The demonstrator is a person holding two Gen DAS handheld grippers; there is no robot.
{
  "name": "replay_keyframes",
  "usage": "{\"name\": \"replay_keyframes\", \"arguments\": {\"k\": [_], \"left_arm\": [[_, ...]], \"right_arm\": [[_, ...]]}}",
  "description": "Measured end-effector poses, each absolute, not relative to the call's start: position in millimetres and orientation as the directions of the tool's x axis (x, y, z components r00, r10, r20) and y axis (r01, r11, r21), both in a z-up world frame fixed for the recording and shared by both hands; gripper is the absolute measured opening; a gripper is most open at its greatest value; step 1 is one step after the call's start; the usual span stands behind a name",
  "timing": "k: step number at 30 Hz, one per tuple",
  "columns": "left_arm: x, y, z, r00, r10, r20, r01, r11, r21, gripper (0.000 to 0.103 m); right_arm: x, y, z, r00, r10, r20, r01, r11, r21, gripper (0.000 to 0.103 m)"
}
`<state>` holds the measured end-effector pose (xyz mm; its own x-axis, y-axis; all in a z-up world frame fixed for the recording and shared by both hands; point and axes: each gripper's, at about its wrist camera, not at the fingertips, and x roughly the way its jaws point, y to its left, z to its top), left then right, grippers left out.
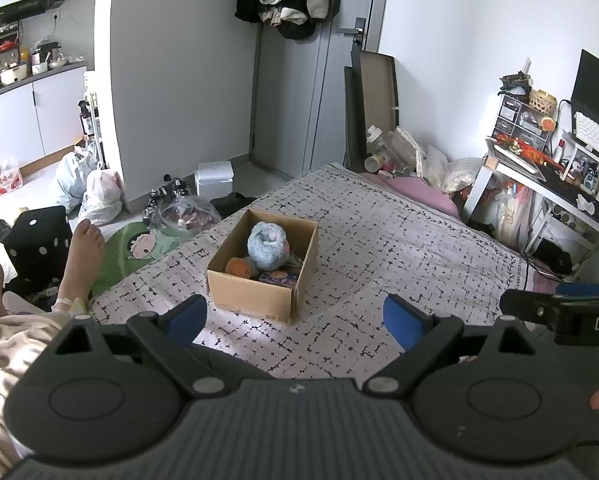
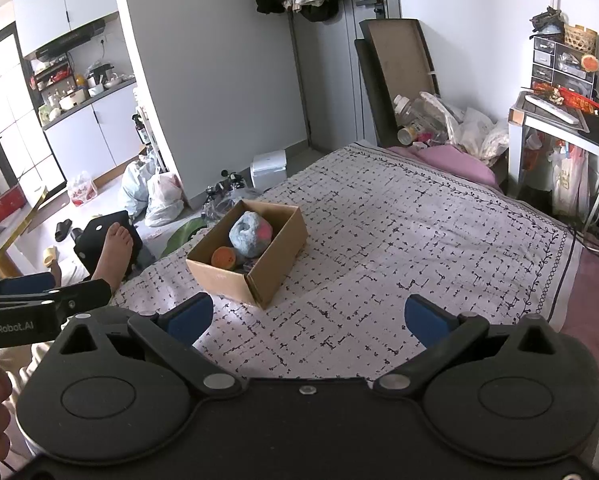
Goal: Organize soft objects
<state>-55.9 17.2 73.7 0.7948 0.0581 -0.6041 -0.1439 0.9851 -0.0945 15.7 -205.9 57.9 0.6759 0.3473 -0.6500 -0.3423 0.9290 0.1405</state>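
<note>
A brown cardboard box stands on the patterned bedspread. It holds a fluffy blue soft toy, an orange soft toy and a dark patterned item. My left gripper is open and empty, held above the bed just short of the box. The right wrist view shows the same box, the blue toy with a pink patch, and the orange toy. My right gripper is open and empty, to the right of the box.
A person's bare foot rests at the bed's left edge. Plastic bags, a white bin and clutter lie on the floor. A pink pillow and a crowded desk stand at the right.
</note>
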Motion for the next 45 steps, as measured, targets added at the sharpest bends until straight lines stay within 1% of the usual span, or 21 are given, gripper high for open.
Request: {"name": "replay_keyframes", "arguments": {"k": [12,45], "left_arm": [[-52.6,17.0,69.7,0.788,0.032,-0.615,-0.131,0.984,-0.117,0.094],[-55.4,19.4,67.5,0.783,0.036,-0.621,-0.143,0.982,-0.124,0.094]], "right_arm": [[17.9,-204.4,56.8,0.671,0.342,-0.658,-0.34,0.93,0.136,0.103],[14.7,-201.7,57.8,0.663,0.358,-0.657,-0.366,0.921,0.133,0.103]]}}
